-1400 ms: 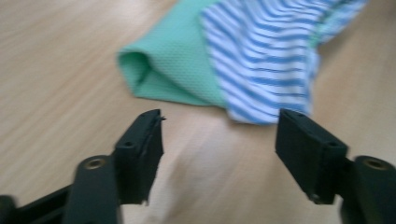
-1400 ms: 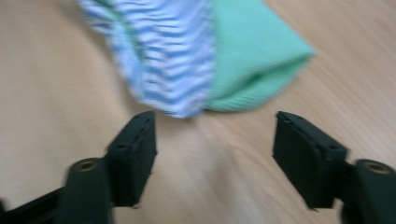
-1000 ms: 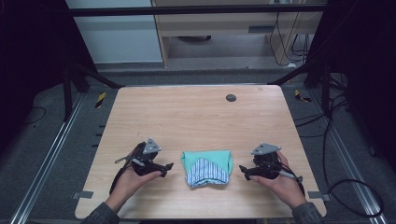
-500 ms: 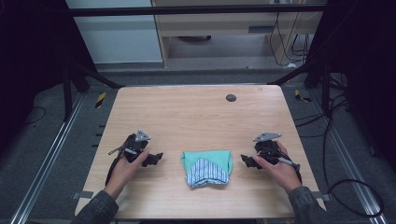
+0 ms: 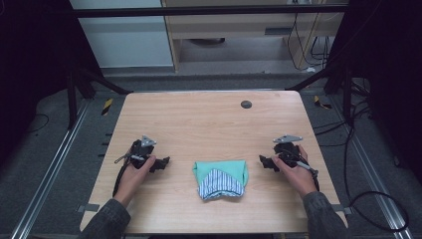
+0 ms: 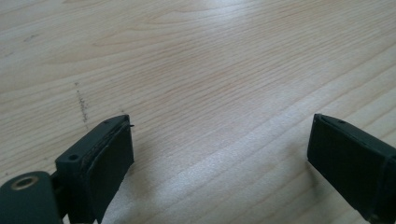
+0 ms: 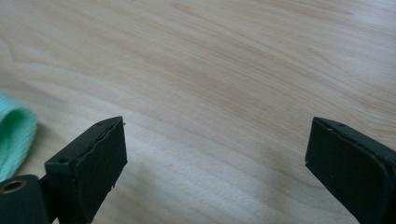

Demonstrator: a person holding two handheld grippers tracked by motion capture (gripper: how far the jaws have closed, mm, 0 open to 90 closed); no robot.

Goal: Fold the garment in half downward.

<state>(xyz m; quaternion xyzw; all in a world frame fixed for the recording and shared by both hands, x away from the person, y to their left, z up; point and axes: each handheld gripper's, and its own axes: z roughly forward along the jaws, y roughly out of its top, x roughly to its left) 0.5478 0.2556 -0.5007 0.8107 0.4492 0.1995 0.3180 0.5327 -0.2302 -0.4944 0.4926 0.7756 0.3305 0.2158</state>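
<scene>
A folded cloth (image 5: 220, 178), mint green with a blue-and-white striped part in front, lies on the wooden table (image 5: 209, 119) near its front edge. My left gripper (image 5: 161, 163) rests on the table to the cloth's left, held by a hand, open and apart from the cloth. In the left gripper view its jaws stand wide apart (image 6: 219, 154) over bare wood. My right gripper (image 5: 263, 162) sits to the cloth's right, also open. In the right gripper view the gripper (image 7: 215, 154) holds nothing, and a green edge of the cloth (image 7: 14, 133) shows at far left.
A small dark round mark (image 5: 246, 104) sits on the table toward the back right. Black frame posts stand at both sides of the table. Cables (image 5: 368, 199) lie on the floor to the right. A faint scuff line (image 6: 81, 100) marks the wood.
Both grippers have drawn outward from the cloth, the left one further left and the right one further right. The cloth has stayed where it was.
</scene>
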